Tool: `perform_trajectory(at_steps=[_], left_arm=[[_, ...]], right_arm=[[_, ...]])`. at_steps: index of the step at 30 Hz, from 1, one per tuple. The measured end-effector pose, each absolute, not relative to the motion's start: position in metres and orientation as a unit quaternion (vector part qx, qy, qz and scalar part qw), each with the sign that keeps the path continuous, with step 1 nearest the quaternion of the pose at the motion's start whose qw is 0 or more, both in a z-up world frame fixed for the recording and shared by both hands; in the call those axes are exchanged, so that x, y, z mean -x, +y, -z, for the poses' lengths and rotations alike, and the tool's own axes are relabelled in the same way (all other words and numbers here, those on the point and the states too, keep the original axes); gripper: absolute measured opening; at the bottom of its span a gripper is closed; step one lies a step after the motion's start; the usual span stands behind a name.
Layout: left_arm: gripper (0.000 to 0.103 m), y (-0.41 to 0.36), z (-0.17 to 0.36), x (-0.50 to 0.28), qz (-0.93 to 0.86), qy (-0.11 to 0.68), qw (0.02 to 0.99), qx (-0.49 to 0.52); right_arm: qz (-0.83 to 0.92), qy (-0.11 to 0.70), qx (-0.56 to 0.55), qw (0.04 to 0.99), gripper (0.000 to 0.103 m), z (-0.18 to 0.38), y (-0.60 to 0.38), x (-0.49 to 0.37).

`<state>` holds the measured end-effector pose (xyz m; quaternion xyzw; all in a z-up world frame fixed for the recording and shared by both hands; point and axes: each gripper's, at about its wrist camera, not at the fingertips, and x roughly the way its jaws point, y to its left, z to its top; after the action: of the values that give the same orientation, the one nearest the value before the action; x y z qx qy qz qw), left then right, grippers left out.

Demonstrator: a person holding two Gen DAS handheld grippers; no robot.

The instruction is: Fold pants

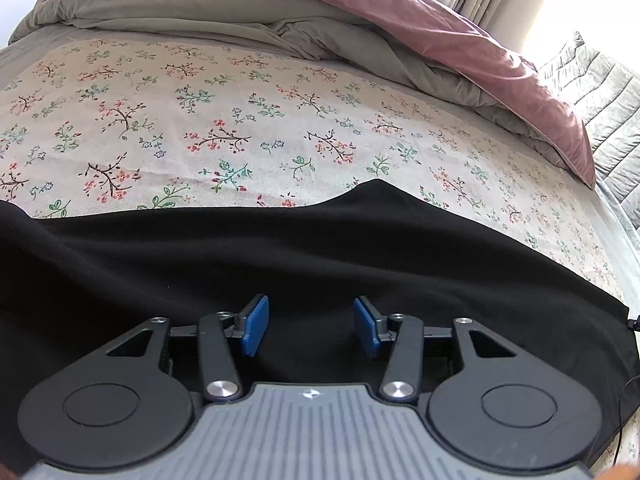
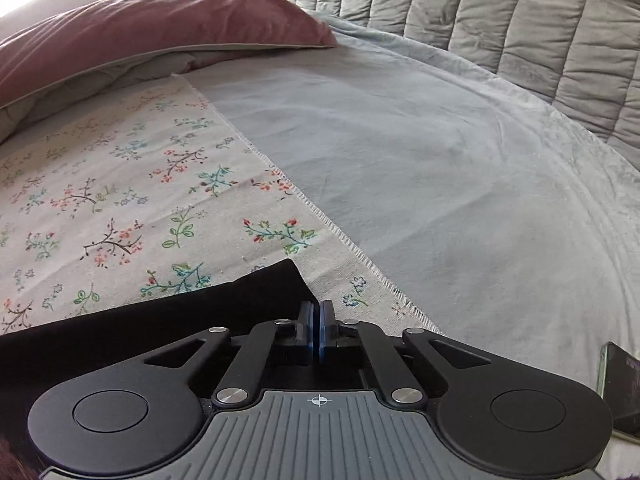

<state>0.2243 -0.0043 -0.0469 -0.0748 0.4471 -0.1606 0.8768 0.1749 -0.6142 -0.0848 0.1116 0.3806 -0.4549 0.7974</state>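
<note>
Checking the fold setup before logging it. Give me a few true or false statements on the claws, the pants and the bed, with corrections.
1. The left claw is open above the black pants. True.
2. The right claw is wide open. False: its blue pads are pressed together; whether fabric is pinched cannot be told.
3. The pants lie on a floral cloth. True.
4. The duvet behind the cloth is bright yellow. False: it is dusty pink with a grey underside.
5. A phone lies beside the right claw. True.
</note>
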Motion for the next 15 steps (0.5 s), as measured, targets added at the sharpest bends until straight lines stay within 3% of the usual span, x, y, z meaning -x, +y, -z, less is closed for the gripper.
perform_trajectory(at_steps=[4, 9, 15], left_arm=[[0.071, -0.004, 0.043, -0.222, 0.154, 0.441, 0.881, 0.074], [0.073, 0.000, 0.035, -0.216, 0.153, 0.430, 0.886, 0.081], [0.074, 0.009, 0.031, -0.203, 0.143, 0.426, 0.890, 0.076]], right_arm=[[0.461, 0.389, -0.070, 0.795, 0.010, 0.080, -0.599, -0.179], [0.398, 0.348, -0.086, 0.844, 0.012, 0.038, -0.557, -0.171], [0.241, 0.352, -0.058, 0.902, 0.035, 0.016, -0.444, -0.208]])
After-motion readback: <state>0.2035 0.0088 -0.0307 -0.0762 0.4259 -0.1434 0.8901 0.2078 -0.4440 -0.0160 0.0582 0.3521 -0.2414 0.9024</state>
